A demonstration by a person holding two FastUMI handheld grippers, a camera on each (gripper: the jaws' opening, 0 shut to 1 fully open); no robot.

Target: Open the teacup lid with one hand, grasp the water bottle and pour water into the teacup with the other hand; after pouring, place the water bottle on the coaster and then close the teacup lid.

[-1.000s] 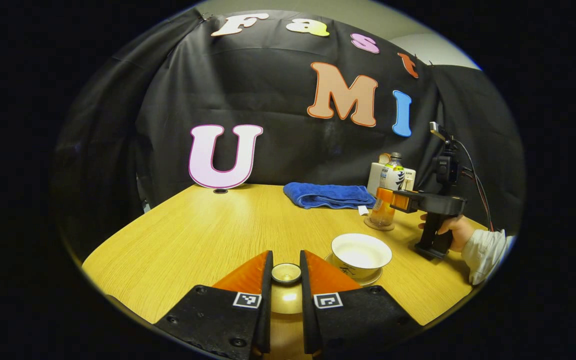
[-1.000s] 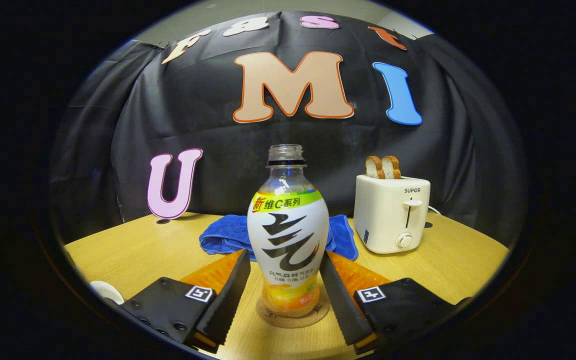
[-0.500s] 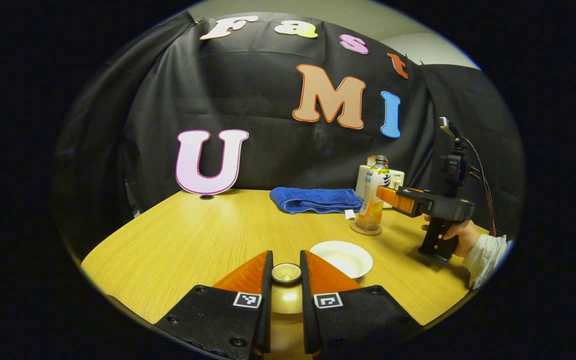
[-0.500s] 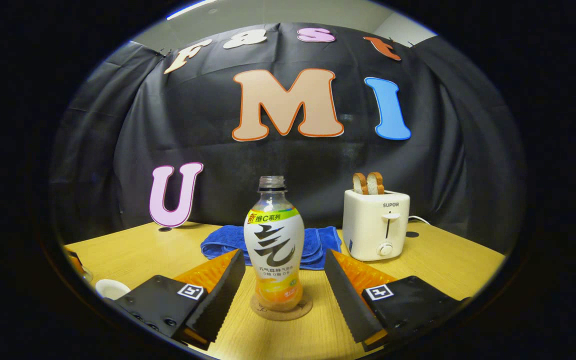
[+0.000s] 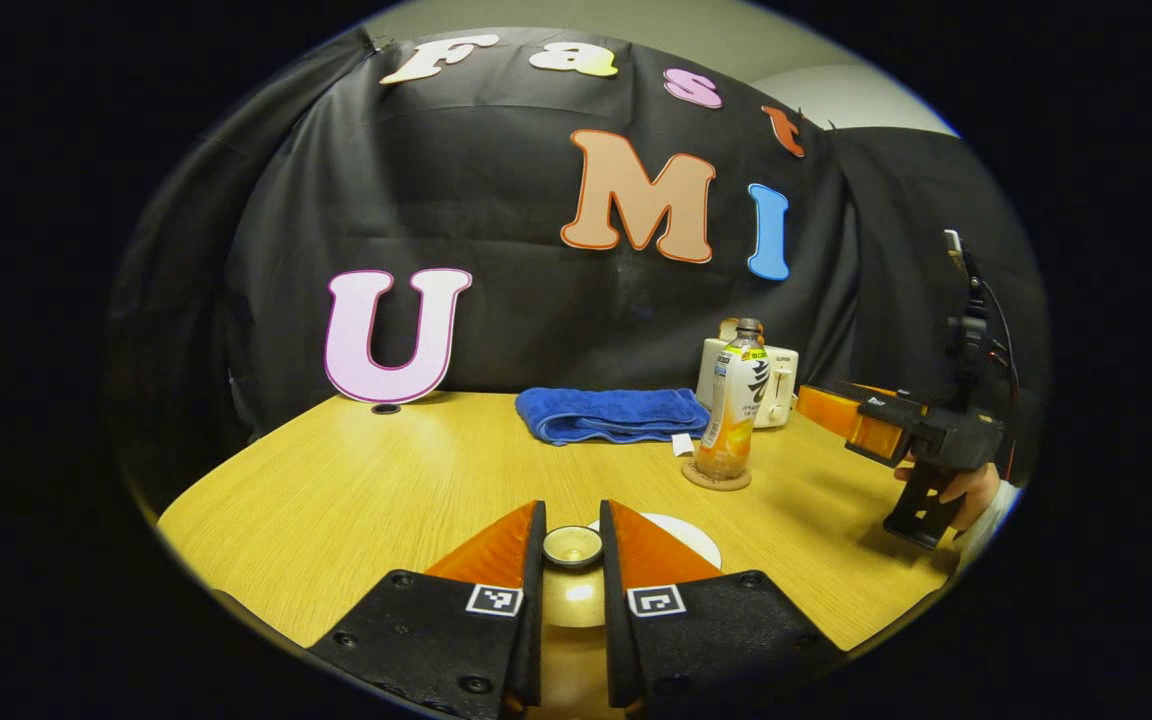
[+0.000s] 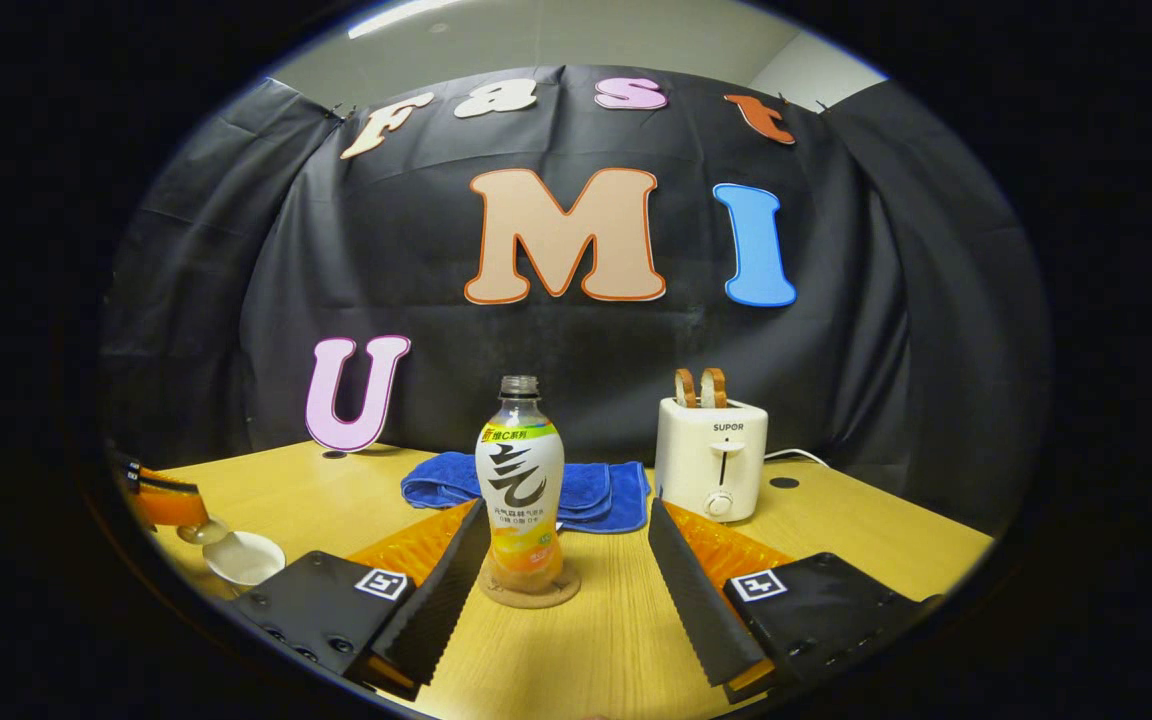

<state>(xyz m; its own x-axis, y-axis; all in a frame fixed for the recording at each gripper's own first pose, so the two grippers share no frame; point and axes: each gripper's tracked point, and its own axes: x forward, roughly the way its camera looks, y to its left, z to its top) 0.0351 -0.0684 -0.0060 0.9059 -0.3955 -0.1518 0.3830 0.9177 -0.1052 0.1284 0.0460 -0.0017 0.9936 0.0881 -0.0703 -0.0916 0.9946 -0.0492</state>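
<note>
My left gripper (image 5: 572, 522) is shut on the knob of the teacup lid (image 5: 573, 547), held above the table. The white teacup (image 5: 684, 534) sits just behind its fingers, mostly hidden by them. In the right gripper view the teacup (image 6: 246, 557) stands open at the far left, with the lid (image 6: 200, 531) hanging just above and beside it. The uncapped water bottle (image 6: 520, 495) stands upright on the round coaster (image 6: 536, 594). My right gripper (image 6: 566, 513) is open, drawn back from the bottle, touching nothing. The bottle (image 5: 734, 405) and right gripper (image 5: 851, 424) also appear in the left gripper view.
A blue folded towel (image 5: 611, 414) lies at the back of the wooden table (image 5: 386, 480). A white toaster (image 6: 712, 457) with two bread slices stands right of it. A hand (image 5: 968, 488) holds the right gripper near the table's right edge.
The right gripper has pulled back from the bottle, which stays on the coaster. The left gripper with the lid has shifted so the teacup slides behind its fingers.
</note>
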